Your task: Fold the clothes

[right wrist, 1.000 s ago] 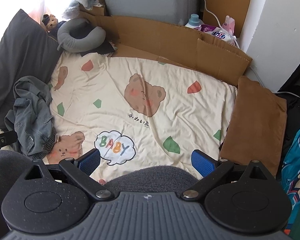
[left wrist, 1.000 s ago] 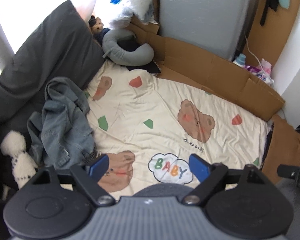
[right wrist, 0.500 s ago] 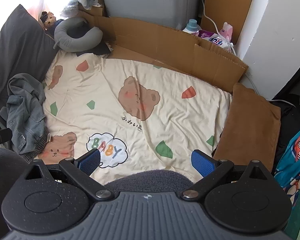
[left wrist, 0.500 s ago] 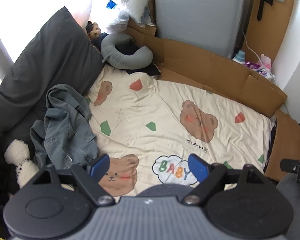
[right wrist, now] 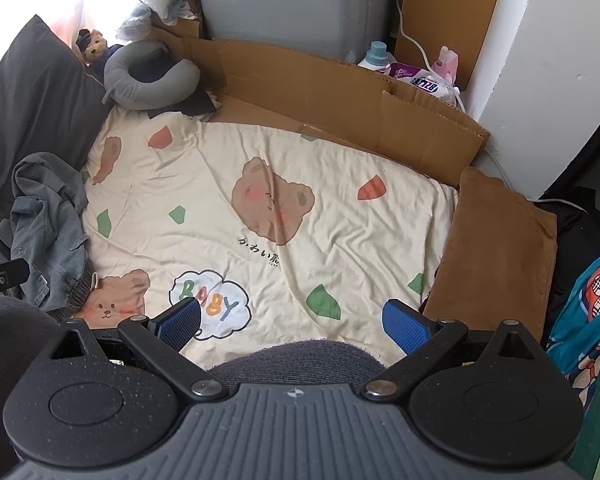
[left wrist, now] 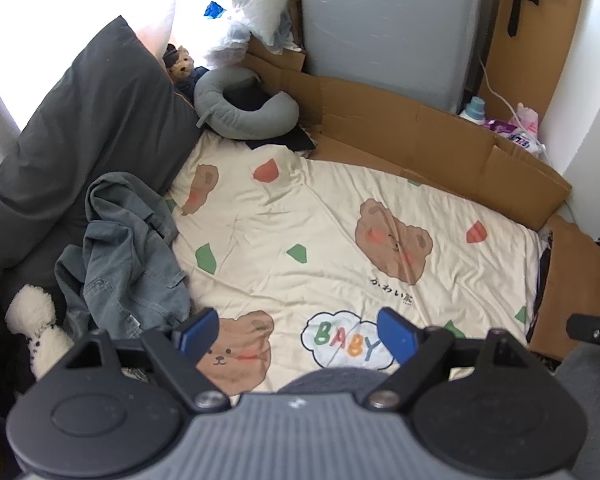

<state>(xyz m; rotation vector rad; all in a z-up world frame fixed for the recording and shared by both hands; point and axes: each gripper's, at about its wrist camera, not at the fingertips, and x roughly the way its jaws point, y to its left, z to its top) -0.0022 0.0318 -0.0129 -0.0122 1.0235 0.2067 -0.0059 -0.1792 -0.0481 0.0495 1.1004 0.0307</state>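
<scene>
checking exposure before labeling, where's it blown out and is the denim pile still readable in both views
Left wrist view: the window at top left is blown out white, yet the denim garment shows clear folds. Right wrist view: same glare at top left; the garment stays readable, with fisheye bending at the edges.

free: blanket (right wrist: 340, 216) centre | blocked: cardboard (right wrist: 340, 92) behind, denim heap (left wrist: 128, 256) left

Both wrist views look steeply down from well above the bear-print blanket (left wrist: 340, 240) (right wrist: 280, 208) (its "BABY" cloud nearest), the left view sitting further left; both share it.
</scene>
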